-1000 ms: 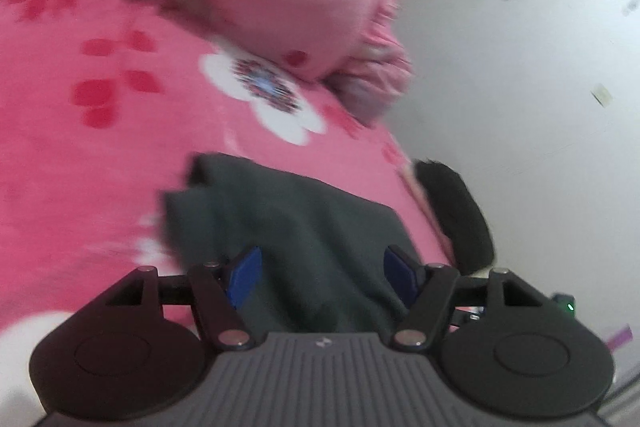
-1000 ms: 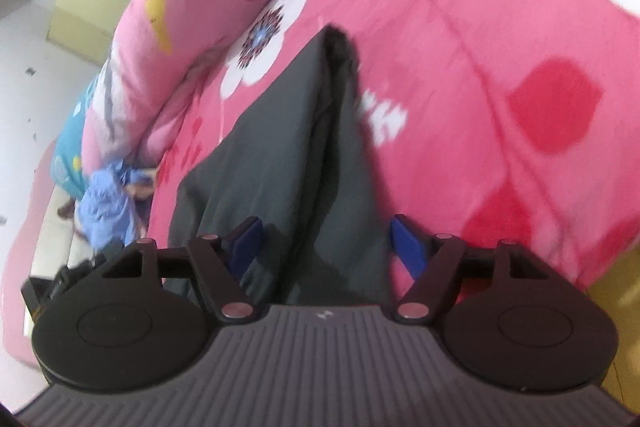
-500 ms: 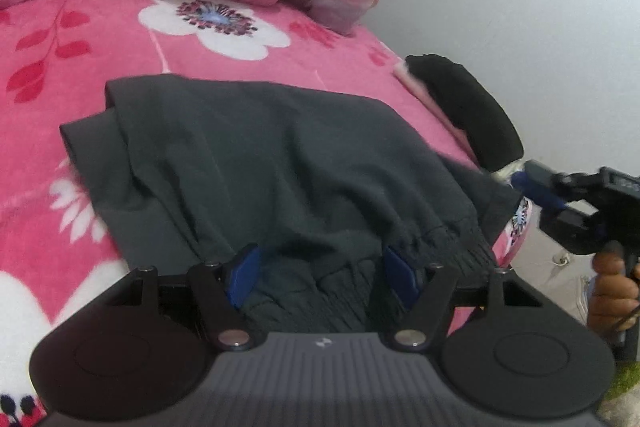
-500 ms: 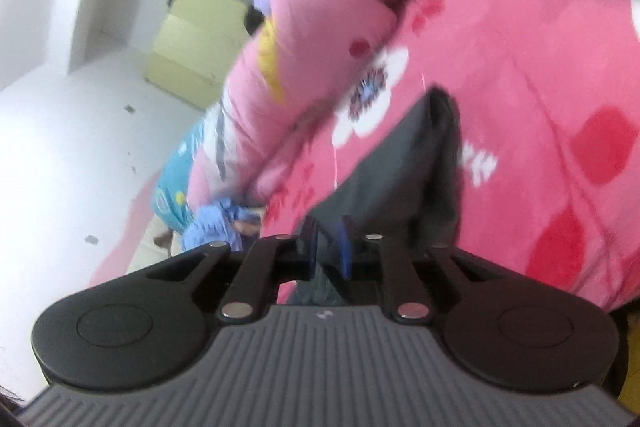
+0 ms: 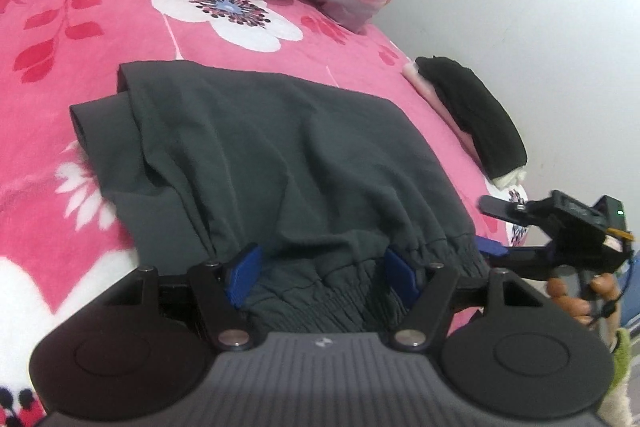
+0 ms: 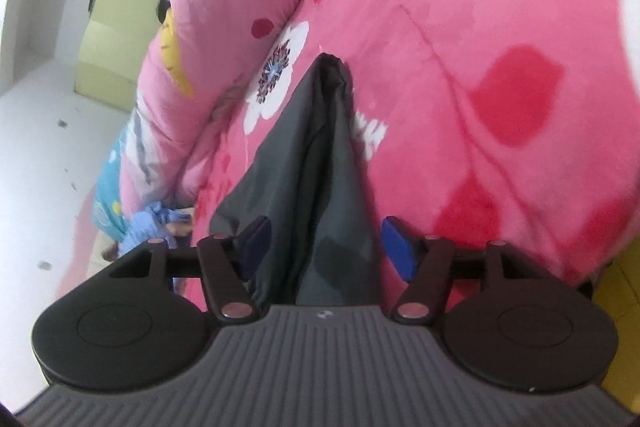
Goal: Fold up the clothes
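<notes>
no readable writing or brand in view. dark grey trousers (image 5: 280,155), smooth woven cloth with gathered elastic waistband, lie folded on your fluffy pink flowered blanket (image 5: 60,75). your left gripper (image 5: 322,273) released, straddling waistband. your right gripper (image 6: 326,247) released over trouser edge.

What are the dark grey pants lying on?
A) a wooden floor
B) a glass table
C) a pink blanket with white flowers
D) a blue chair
C: the dark grey pants are spread flat on the pink blanket, which has big white flowers and red leaves printed on it. The right wrist view shows the same pants on that blanket.
</notes>
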Available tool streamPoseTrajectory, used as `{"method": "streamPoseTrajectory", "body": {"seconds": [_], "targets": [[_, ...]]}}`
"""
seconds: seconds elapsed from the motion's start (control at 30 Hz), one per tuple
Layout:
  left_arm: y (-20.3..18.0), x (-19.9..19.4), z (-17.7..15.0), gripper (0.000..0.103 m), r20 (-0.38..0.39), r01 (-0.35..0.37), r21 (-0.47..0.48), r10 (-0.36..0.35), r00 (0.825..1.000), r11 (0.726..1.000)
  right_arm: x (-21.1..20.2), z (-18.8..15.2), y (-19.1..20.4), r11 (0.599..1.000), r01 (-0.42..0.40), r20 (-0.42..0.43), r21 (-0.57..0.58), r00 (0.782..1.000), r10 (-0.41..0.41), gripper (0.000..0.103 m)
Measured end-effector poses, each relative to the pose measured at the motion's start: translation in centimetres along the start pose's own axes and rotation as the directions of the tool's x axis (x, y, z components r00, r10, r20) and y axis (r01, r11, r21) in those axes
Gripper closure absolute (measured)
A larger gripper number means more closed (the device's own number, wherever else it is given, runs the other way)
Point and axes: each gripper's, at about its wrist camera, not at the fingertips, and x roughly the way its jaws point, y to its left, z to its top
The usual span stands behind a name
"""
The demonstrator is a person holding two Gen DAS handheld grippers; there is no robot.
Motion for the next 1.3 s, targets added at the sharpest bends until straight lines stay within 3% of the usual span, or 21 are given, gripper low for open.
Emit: {"method": "streamPoseTrajectory", "body": {"seconds": [0.17, 0.37, 0.5, 0.57, 0.8, 0.97, 1.13, 1.3], "targets": [[2.1, -2.4, 1.5, 0.034, 0.075, -0.030, -0.054, 0.034, 0.997, 0.998, 1.7, 2.2, 1.1, 0.998, 0.025, 0.007, -0.062, 1.000, -0.024, 0.034], [7.6, -3.4, 4.1, 0.033, 0.137, -0.151, -0.162, 0.174, 0.975, 0.975, 5.5, 6.7, 1.1, 0.989, 0.090, -0.029, -0.120, 0.995, -0.094, 0.032], [10.8, -2.1, 6.5, 0.033, 0.127, -0.218, -0.154, 0.238, 0.963, 0.964, 8.7, 9.2, 1.1, 0.984, 0.103, -0.073, -0.144, 0.991, -0.114, 0.032], [12.0, -1.0, 8.0, 0.033, 0.116, -0.216, -0.132, 0.232, 0.966, 0.967, 10.1, 10.4, 1.5, 0.979, 0.104, -0.091, -0.175, 0.988, -0.121, 0.032], [14.2, 3.1, 11.9, 0.032, 0.059, -0.055, -0.083, 0.060, 0.996, 0.995, 12.6, 12.0, 2.2, 0.974, 0.053, -0.182, -0.220, 0.979, -0.094, 0.032], [13.5, 4.2, 12.1, 0.033, 0.057, -0.032, -0.033, 0.034, 0.998, 0.999, 13.2, 11.6, 3.1, 0.961, 0.051, -0.222, -0.272, 0.968, -0.115, 0.047], [12.7, 2.7, 11.6, 0.033, 0.127, -0.037, -0.023, 0.040, 0.991, 0.999, 14.3, 11.4, 3.4, 0.961, 0.087, -0.231, -0.261, 0.961, -0.150, 0.087], [11.8, 1.3, 11.2, 0.032, 0.182, -0.032, -0.001, 0.031, 0.983, 0.999, 13.7, 10.8, 4.4, 0.966, 0.077, -0.192, -0.246, 0.973, -0.126, 0.096]]}}
